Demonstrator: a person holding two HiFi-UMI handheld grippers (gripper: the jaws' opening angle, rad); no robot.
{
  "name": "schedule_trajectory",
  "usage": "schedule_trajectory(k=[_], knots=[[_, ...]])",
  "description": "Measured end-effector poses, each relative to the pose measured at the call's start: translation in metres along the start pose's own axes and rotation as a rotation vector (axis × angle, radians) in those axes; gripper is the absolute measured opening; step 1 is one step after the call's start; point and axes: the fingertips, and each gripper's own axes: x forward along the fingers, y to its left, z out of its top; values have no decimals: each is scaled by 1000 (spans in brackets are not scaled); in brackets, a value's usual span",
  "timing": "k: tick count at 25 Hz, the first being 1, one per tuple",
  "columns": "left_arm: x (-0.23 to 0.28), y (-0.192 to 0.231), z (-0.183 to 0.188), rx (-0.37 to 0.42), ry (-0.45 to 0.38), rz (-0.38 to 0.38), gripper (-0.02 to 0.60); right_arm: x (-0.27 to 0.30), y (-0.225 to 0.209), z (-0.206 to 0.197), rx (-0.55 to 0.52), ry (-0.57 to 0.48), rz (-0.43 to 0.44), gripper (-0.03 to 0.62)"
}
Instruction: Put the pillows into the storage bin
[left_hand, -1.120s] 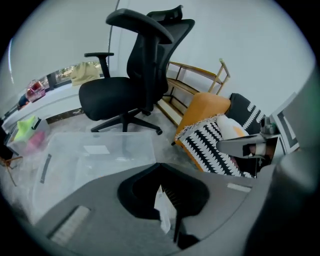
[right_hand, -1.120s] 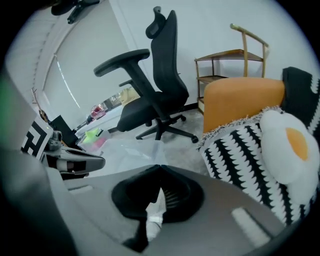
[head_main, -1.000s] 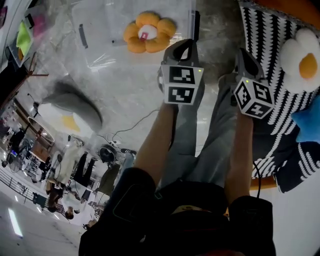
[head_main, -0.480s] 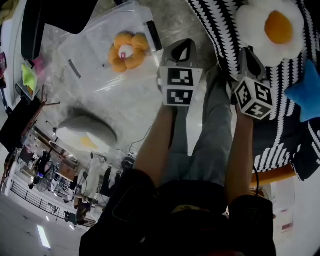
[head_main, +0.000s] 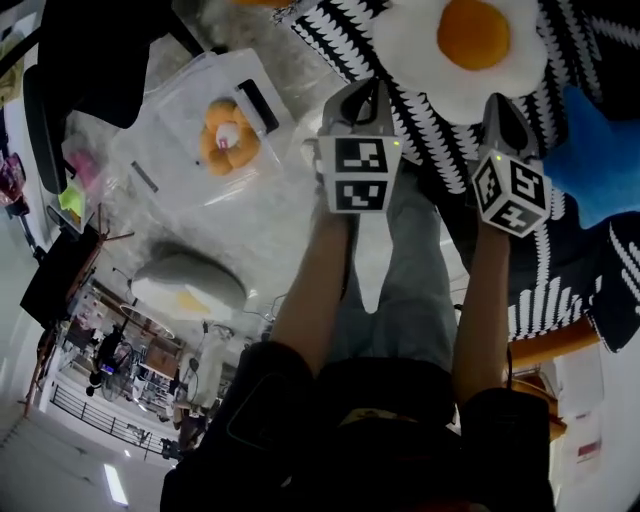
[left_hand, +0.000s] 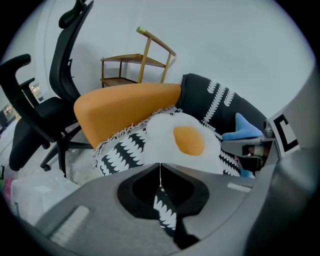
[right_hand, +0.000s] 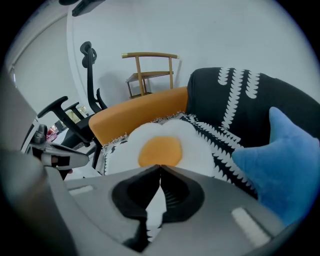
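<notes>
Both my tongs are closed with nothing between them: the left tongs (head_main: 360, 95) and the right tongs (head_main: 500, 112) point side by side at the fried-egg pillow (head_main: 460, 50). If I drive in like this, I expect the shut tips will only dent the plush or shove it back against the sofa, so they need to open first. The black-and-white throw (head_main: 560, 290) lies right under the pillow, and a deep bite could catch its fringe and drag it along. The blue star pillow (head_main: 600, 160) sits just beside my right tongs and could get nudged. The clear storage bin (head_main: 175, 120) stands well apart on the floor to my left, an orange flower pillow (head_main: 228, 138) already inside. Held by a thin edge, a floppy cushion might slip on that carry.

The egg pillow is white and broad with a lobed rim and a round orange yolk in the middle. It looks soft and rests on the throw over the sofa's orange seat (left_hand: 120, 107).
</notes>
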Motion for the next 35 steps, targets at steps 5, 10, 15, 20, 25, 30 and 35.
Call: schedule_trajectory(k=[5, 10, 15, 20, 25, 30, 35], knots=[[32, -36, 16, 43, 13, 28, 62, 10, -53, 9, -27, 8, -17, 29], [55, -36, 22, 42, 62, 80, 179, 36, -82, 9, -29, 82, -6, 189], [82, -46, 1, 47, 152, 109, 199, 59, -114, -6, -50, 167, -31, 265], [99, -50, 1, 69, 173, 152, 174, 74, -117, -9, -12, 206, 53, 254], [102, -53, -1, 35, 199, 105, 100, 69, -110, -8, -55, 219, 100, 126], [80, -46, 8, 1, 131, 58, 26, 54, -84, 5, -123, 187, 107, 49], [36, -20, -2, -26, 75, 69, 22, 24, -38, 0, -145, 150, 130, 36]])
